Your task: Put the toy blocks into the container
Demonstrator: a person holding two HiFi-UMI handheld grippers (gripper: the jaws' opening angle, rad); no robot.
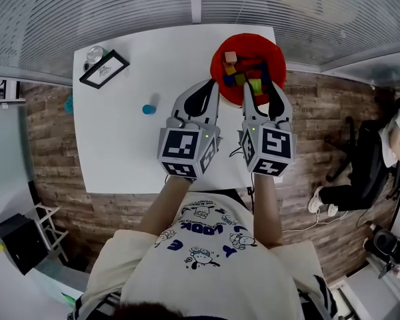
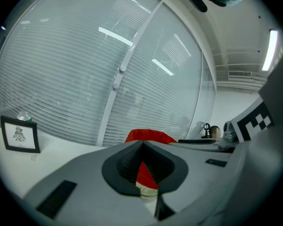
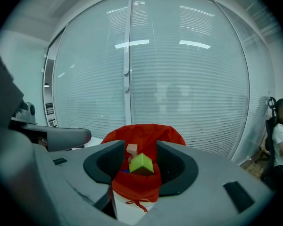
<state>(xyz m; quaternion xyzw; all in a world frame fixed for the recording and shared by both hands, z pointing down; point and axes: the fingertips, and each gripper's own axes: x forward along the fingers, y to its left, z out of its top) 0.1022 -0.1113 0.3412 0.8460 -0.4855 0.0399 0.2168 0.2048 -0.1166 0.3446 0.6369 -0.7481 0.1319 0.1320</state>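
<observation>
Right gripper (image 1: 263, 88) spread over red fabric container (image 1: 216, 61); lime-green cube (image 3: 141, 164) lies inside, between jaws. Left gripper (image 2: 141, 144) pressed together (empty). Small blue block (image 1: 149, 109) at its 9 o'clock: open wide, approach squarely.

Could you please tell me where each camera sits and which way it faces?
Head view: on the head, looking down at the white table; forearms, left claw, right claw show.
Left gripper view: on the left claw, facing window blinds; shut jaws show.
Right gripper view: on the right claw, likewise; open jaws show.
Shared: red fabric container.
</observation>
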